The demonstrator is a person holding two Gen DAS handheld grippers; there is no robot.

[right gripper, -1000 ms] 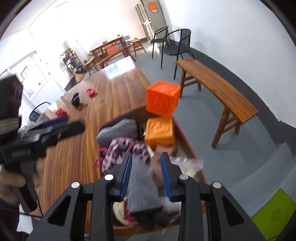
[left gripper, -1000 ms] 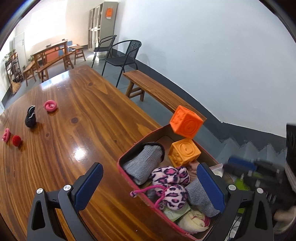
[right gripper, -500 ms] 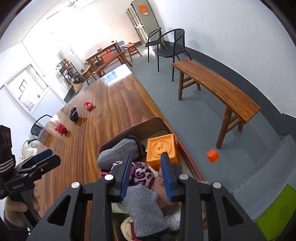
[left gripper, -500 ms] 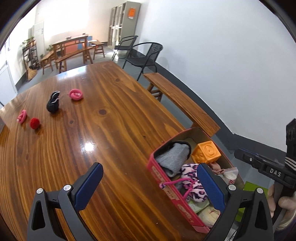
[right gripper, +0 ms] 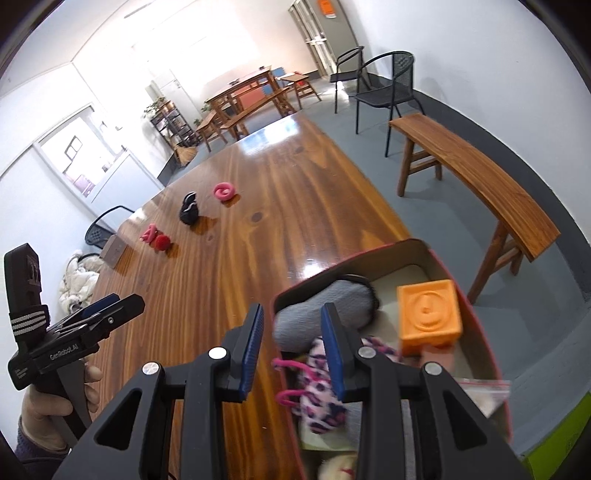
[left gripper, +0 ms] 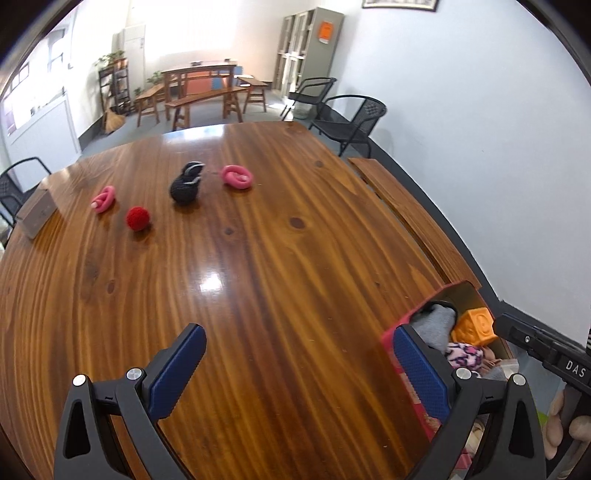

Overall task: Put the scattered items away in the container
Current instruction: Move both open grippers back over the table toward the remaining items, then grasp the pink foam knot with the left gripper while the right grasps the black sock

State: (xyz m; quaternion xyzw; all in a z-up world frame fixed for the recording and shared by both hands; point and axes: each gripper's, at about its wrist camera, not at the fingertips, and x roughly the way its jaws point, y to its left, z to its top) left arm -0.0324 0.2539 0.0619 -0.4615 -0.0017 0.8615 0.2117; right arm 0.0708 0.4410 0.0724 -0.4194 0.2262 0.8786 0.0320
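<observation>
Left gripper [left gripper: 299,363] open over table [left gripper: 258,258], right gripper [right gripper: 291,347] empty, box [right gripper: 476,325] filled

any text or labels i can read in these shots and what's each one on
"DAS": on the black body of the right gripper, cut off at the frame edge.
"GenRobot.AI": on the side of the left gripper.
Orange notice on the grey cabinet: too small to read.
Orange cube: raised pattern, no letters legible.

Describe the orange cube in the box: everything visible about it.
The orange cube looks like soft moulded rubber or plastic, with raised concentric rings and a figure embossed on its faces. It sits upright inside the red-rimmed cardboard box, toward its far right side, beside the grey sock. Its base is hidden among the contents. Neither gripper touches it.
</observation>
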